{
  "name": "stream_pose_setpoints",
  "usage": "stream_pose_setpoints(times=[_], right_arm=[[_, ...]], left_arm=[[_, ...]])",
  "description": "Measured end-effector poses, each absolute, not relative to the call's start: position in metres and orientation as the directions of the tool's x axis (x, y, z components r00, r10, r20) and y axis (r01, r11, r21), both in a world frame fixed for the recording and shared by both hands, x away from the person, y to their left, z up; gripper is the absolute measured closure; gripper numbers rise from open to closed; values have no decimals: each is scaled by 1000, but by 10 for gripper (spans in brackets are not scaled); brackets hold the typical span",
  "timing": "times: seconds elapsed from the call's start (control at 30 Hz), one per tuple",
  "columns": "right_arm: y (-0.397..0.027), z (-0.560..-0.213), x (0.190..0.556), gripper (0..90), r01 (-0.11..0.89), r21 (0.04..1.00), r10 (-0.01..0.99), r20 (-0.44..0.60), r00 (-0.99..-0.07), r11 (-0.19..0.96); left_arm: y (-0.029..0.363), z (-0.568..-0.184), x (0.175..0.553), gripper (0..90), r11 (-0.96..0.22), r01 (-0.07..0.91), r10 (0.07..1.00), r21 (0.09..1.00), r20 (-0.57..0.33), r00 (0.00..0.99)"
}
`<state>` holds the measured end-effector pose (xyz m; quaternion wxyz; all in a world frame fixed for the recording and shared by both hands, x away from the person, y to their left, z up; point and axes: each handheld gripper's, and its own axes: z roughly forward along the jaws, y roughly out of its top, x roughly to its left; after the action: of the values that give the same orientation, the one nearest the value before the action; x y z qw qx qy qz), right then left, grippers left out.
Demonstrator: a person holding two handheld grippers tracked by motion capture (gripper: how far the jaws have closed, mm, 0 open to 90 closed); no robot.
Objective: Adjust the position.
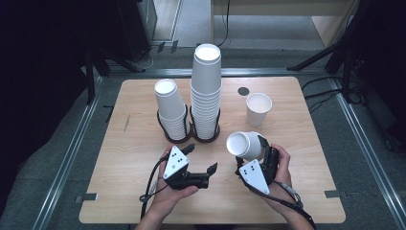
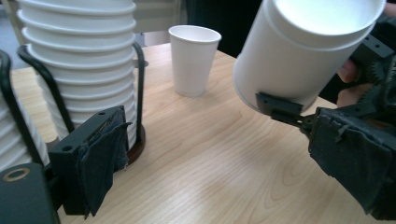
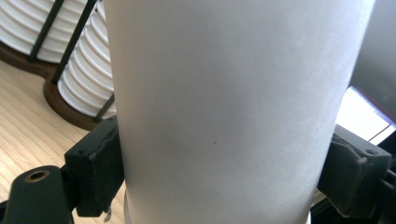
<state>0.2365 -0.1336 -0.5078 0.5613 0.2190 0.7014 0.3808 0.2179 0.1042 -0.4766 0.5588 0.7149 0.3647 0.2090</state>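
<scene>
i see the white paper cup [image 1: 244, 144] pinched by its sides in my right gripper [image 1: 258, 152], above the table's [image 1: 143, 191] near right part. it is tipped over: its long axis slants, mouth turned up and toward the left, base toward my right hand. in the left gripper view it looks like two cups nested. my left gripper [image 1: 200, 160] waits just left of it, jaws spread, nothing between them. behind stand two cup stacks [image 1: 207, 91] in a black wire holder [image 1: 191, 132], and a lone upright cup [image 1: 258, 109] on the right. i read no writing anywhere.
</scene>
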Motion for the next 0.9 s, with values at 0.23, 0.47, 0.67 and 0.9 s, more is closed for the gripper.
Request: stream_pose_setpoints(times=[0.23, 0.47, 0.67, 0.9], right_arm=[[-128, -512, 233, 132, -173, 709, 668, -704, -243, 684], [-122, -517, 229, 132, -240, 630, 589, -776, -225, 738], [-121, -519, 227, 132, -273, 576, 537, -818, -208, 771], [-119, -519, 225, 132, -309, 516, 483, -856, -183, 798]], left_arm=[[100, -477, 216, 51, -113, 287, 742, 951, -112, 662], [95, -477, 214, 51, -129, 284, 725, 950, -105, 681], [91, -478, 213, 51, -146, 283, 714, 948, -97, 694], [88, -479, 211, 52, -155, 281, 706, 947, -93, 702]])
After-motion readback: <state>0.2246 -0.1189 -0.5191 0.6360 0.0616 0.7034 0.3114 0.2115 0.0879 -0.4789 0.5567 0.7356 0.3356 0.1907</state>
